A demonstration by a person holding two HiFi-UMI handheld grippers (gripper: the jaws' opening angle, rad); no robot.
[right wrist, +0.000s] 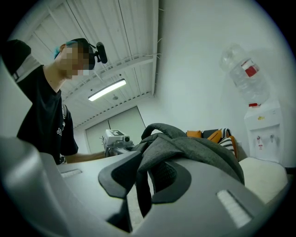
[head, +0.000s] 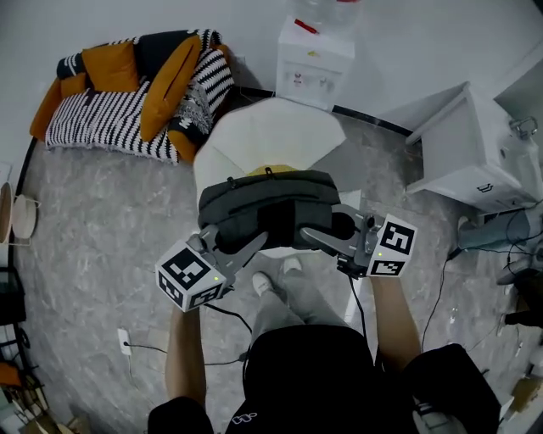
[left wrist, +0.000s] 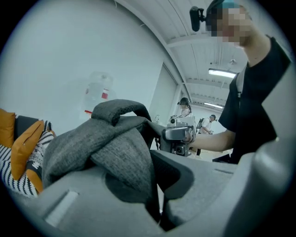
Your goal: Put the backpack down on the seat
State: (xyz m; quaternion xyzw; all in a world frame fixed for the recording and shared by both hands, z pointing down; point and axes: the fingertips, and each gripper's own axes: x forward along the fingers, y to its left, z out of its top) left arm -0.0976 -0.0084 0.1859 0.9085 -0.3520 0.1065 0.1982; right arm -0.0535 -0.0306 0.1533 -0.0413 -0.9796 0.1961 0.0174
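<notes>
The backpack (head: pixel 267 208) is over the seat (head: pixel 273 136), perhaps touching it, with the sofa (head: pixel 127 93) behind-left and the dispenser (head: pixel 314 55) behind.

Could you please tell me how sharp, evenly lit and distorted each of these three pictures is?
Head view: sharp, evenly lit, walls bowed by the wide lens. Left gripper view: fisheye circle with black corners, backpack weave sharp. Right gripper view: same fisheye framing, ceiling lamp glaring white.

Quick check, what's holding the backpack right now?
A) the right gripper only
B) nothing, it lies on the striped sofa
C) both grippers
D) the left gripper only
C: the left gripper and the right gripper each have their jaws closed on grey fabric of the backpack.
</notes>
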